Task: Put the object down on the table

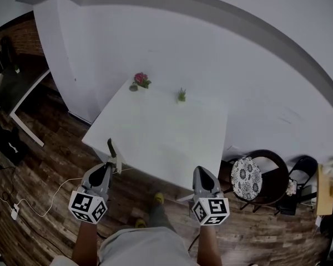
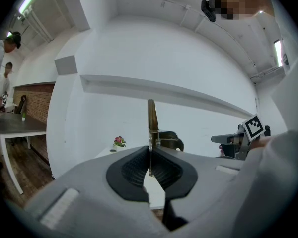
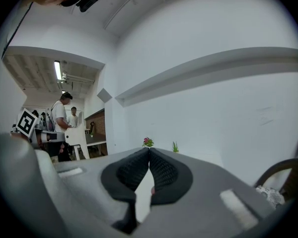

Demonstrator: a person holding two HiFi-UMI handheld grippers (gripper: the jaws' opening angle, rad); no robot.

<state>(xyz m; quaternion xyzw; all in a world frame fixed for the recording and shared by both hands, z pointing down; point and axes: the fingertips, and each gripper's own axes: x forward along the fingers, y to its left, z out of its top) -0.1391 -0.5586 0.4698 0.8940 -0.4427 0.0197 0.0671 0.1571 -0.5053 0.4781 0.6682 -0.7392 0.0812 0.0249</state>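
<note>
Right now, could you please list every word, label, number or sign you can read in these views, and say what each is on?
No readable words or numbers anywhere.
Left marker cube on the left hand-held gripper: black-and-white square patterns only, no letters.
Right marker cube on the right hand-held gripper: the same.
Thin brown tool clamped in the left one: no print visible.

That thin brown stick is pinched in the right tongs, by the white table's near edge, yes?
No: the left tongs pinch the thin brown stick, as the left gripper view shows; the right tongs are shut empty. The stick is by the near edge of the white table.
</note>
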